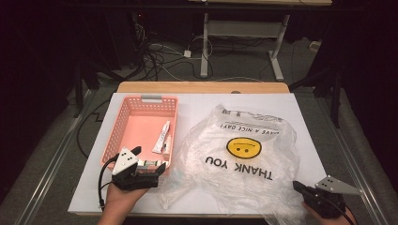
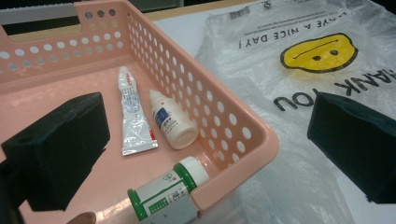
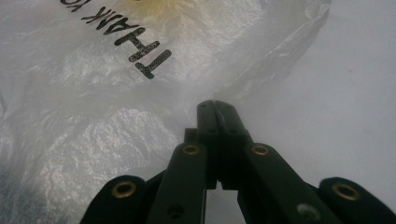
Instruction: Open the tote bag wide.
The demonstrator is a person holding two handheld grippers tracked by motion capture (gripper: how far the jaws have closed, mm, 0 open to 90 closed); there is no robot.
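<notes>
my right hand-held gripper (image 3: pixel 215 105) was clamped shut on the plastic bag (image 1: pixel 244 154) edge to open it; my left hand-held gripper (image 2: pixel 205 140) gaped wide, empty, over the basket (image 2: pixel 233 135).

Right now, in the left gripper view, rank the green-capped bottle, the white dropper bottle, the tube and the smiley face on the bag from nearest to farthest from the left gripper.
1. Green-capped bottle, at the basket's near corner, between the open jaws.
2. White dropper bottle, mid-basket by the right wall.
3. Tube, beside it; too close to call against the dropper bottle.
4. Smiley face, on the bag outside the basket.
</notes>
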